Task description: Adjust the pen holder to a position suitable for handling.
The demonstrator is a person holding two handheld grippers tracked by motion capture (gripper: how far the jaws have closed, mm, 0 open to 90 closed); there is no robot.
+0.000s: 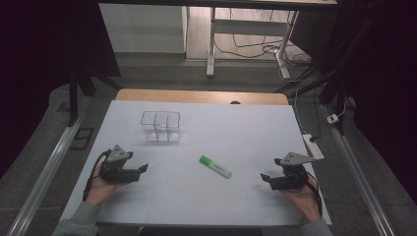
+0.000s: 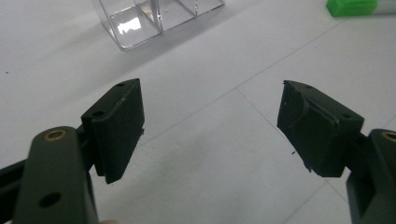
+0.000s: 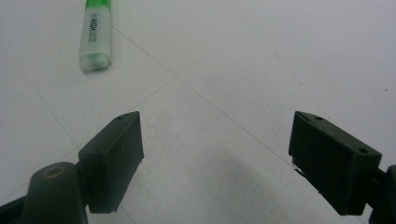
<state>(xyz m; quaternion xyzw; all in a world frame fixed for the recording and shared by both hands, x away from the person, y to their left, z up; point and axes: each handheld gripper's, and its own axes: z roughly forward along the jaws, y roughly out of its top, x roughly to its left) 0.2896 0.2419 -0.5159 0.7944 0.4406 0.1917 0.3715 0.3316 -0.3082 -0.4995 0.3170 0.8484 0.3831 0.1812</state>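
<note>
Marker (image 1: pixel 215 166) lies flat on the white sheet (image 1: pixel 196 196), between my 2 grippers and well apart from both, its green cap toward the clear box (image 1: pixel 161 126). Right gripper (image 1: pixel 267 178) has its jaws spread wide with nothing between them; left gripper (image 1: pixel 142 168) is spread and empty too. From the jaws outward: in the right gripper view the marker sits ahead and to the left, its pale end nearest me. I judge the right is better placed for the pick — I would turn the jaws square across the barrel, come down low, and close at mid-length so it does not swing. Room is generous — bare sheet all round the marker, the box near but apart, beyond it. Both hands rest close to the sheet's near edge, so I would keep my travel forward.
</note>
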